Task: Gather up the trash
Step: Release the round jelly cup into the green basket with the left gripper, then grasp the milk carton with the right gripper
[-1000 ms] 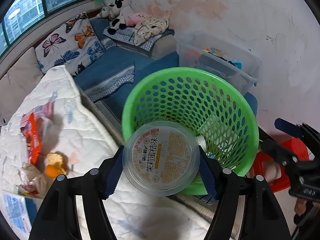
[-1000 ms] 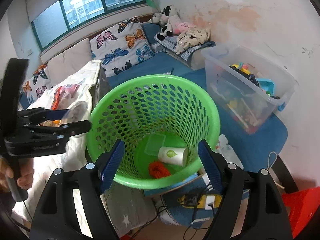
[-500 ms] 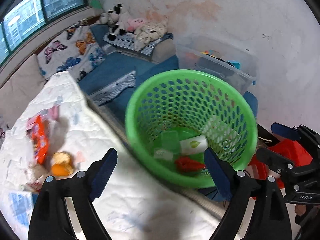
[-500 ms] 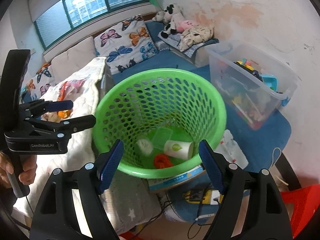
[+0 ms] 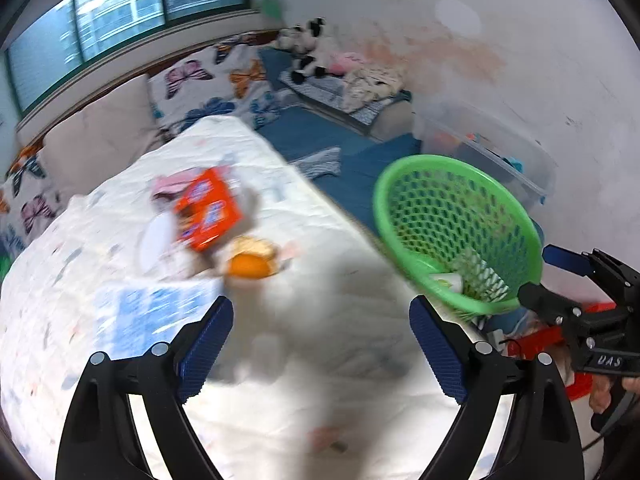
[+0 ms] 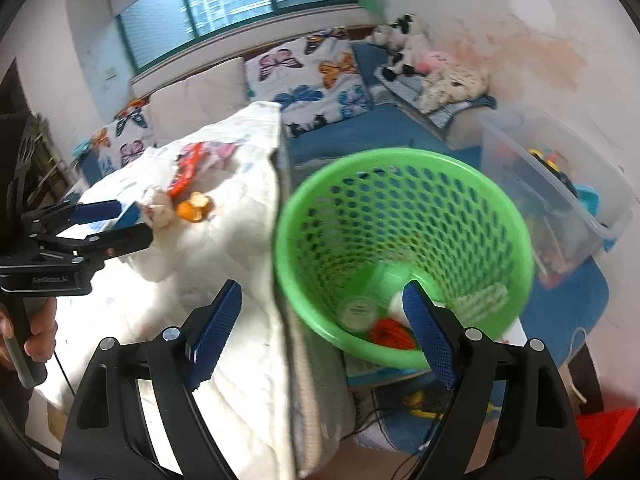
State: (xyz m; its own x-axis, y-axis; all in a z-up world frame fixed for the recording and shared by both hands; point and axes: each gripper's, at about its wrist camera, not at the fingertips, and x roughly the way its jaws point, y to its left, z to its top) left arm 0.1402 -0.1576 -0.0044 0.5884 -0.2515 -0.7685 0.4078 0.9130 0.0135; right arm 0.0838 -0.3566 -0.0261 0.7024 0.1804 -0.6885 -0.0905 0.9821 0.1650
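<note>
My left gripper is open and empty above the white quilt. Ahead of it lie an orange snack packet and orange peel, with more wrappers around them. The green mesh basket stands to its right beside the bed. My right gripper is open and empty, near the basket, which holds a clear cup, a white paper cup and something orange-red. The left gripper shows in the right wrist view, near the peel.
A clear plastic storage box of toys stands right of the basket. Butterfly cushions and plush toys line the blue bench under the window. Cables and a power strip lie on the floor below the basket. A red stool is at the right.
My left gripper let the clear round cup drop into the basket, opened, and swung left over the quilt toward the packet and peel. My right gripper shifted left, still open.
</note>
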